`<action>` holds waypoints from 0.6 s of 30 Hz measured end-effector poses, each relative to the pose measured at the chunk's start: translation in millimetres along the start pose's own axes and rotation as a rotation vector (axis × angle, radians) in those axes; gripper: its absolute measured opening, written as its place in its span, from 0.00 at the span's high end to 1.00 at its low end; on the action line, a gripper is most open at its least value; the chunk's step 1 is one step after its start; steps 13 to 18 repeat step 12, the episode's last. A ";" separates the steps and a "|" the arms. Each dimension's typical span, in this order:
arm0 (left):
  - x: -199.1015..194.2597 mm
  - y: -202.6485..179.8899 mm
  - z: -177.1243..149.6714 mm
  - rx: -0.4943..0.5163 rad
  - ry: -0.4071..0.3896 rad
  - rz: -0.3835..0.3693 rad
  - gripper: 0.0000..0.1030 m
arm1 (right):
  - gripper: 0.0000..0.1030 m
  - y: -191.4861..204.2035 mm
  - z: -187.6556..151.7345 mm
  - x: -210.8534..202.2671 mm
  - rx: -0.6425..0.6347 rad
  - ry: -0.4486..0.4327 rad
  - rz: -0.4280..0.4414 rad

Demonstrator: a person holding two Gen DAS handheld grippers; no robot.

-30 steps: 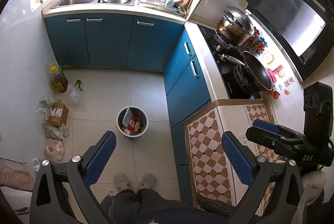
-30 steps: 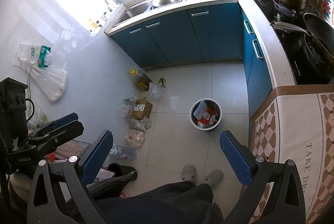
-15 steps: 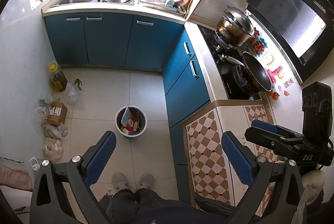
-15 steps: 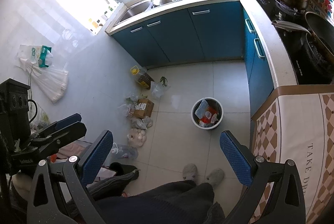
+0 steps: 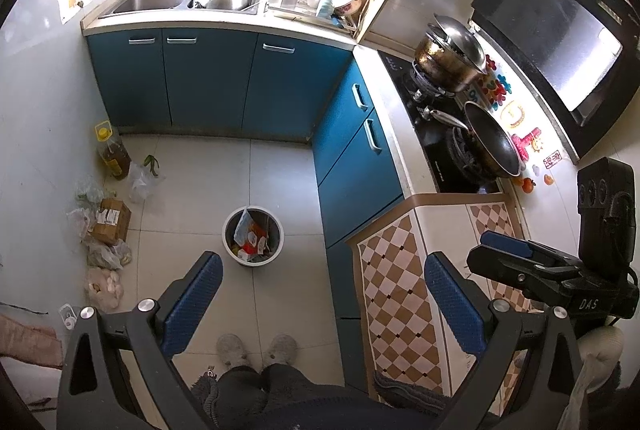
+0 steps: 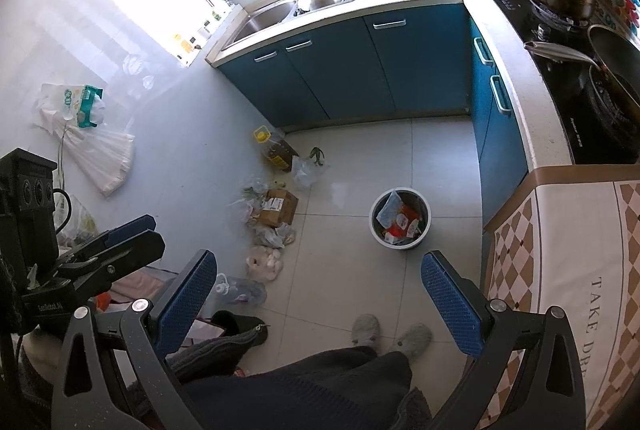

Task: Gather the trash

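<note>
While we stood high over the kitchen floor, the collecting had barely begun, as far as we could judge. At the left of the frame, a row of litter lay along the wall: an oil bottle (image 5: 113, 157), a clear plastic bag (image 5: 141, 181), a cardboard box (image 5: 112, 221) with a printed label too small to read, crumpled bags (image 5: 105, 254) and a pinkish bag (image 5: 103, 286). None of it had been lifted. Near the centre, the trash bin (image 5: 253, 236) stood apart from that row, already holding wrappers, so some waste was in and the floor pile remained.

Our left hand-held gripper (image 5: 322, 300) hung spread wide, pinching nothing, with the bin just above its left finger in the frame. Our right hand-held gripper (image 6: 318, 296) was likewise spread and empty. We read "DAS" on the right unit's body at the lower right of the left view. At the right edge of the right view, the checked cloth (image 6: 560, 254) on the table read "TAKE DR", the rest cut off.
</note>
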State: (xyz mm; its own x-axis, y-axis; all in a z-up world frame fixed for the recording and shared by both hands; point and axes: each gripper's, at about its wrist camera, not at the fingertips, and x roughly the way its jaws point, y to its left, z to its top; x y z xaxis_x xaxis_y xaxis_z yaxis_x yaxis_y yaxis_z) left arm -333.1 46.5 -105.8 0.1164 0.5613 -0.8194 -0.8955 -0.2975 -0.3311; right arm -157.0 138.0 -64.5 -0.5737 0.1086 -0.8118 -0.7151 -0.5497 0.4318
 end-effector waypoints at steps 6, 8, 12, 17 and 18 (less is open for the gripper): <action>-0.3 -0.6 -1.5 -0.001 -0.002 0.001 0.00 | 0.00 2.5 -1.8 0.1 -0.003 0.001 0.003; -0.5 -0.6 -1.8 -0.003 -0.005 0.002 0.00 | 0.00 4.1 -3.5 -1.0 -0.007 0.001 0.004; -3.6 -0.2 1.8 0.009 -0.010 -0.004 0.00 | 0.00 6.6 -4.5 -2.0 -0.008 0.001 0.005; -3.6 -0.2 1.8 0.009 -0.010 -0.004 0.00 | 0.00 6.6 -4.5 -2.0 -0.008 0.001 0.005; -3.6 -0.2 1.8 0.009 -0.010 -0.004 0.00 | 0.00 6.6 -4.5 -2.0 -0.008 0.001 0.005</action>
